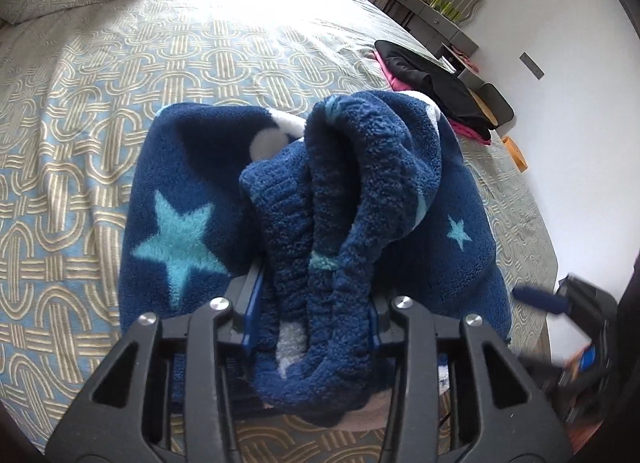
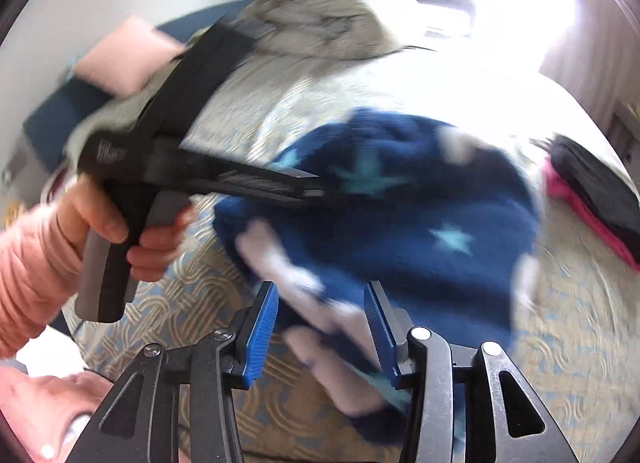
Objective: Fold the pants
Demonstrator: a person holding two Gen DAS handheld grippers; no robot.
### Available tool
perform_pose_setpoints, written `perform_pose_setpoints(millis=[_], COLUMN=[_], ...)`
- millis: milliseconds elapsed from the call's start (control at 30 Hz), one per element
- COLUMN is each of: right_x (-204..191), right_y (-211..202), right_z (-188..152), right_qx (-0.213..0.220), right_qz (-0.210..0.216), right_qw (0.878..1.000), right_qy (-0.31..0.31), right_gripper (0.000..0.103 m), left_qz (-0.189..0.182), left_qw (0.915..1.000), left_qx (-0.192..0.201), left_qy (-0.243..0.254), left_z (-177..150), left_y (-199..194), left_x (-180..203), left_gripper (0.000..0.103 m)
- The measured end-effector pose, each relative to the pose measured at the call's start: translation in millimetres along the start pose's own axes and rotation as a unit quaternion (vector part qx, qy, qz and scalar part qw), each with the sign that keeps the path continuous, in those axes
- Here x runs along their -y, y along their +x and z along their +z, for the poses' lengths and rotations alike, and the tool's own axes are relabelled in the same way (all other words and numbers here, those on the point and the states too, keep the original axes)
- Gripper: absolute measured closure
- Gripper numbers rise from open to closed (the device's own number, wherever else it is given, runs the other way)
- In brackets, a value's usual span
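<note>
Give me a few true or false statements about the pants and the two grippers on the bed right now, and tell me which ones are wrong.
1. The left gripper is clamped on a thick bunch of the blue fleece pants. True.
2. The pants are plain blue. False: they carry light blue stars and white patches.
3. The right gripper is shut tight on the fabric. False: its jaws stand apart, with blurred fabric between them.
4. A dark and pink pile of clothes lies on the bed beyond the pants. True.
</note>
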State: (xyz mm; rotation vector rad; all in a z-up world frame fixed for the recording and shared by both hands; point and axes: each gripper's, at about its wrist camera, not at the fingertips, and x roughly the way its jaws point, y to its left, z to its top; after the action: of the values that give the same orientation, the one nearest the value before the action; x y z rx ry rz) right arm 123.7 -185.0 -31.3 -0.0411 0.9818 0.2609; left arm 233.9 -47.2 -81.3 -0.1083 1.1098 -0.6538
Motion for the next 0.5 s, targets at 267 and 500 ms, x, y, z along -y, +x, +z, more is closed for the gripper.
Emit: perform_pose_setpoints(millis=[267,500], right_x=[115.9,109.0], right_y=[0.7,14.3], right_z=[-44.5,-46.8], right_qx=[-0.036,-0.046], right_qz=[-0.031,0.014], right_qw=[0.969,0.968], right_qy=[0.244,0.248], right_gripper=[0.048,0.046], left_qz=[0.017,0.038], left_qw=[0.9987,0.9981], left_qx=[0.044,0.045], left_qy=[-0.016,-0.02], left_z=[-6.8,-1.5], left_y=[-35.1,-44.0], left_x=[-18.6,-26.8], left_gripper=[0.064,0.065])
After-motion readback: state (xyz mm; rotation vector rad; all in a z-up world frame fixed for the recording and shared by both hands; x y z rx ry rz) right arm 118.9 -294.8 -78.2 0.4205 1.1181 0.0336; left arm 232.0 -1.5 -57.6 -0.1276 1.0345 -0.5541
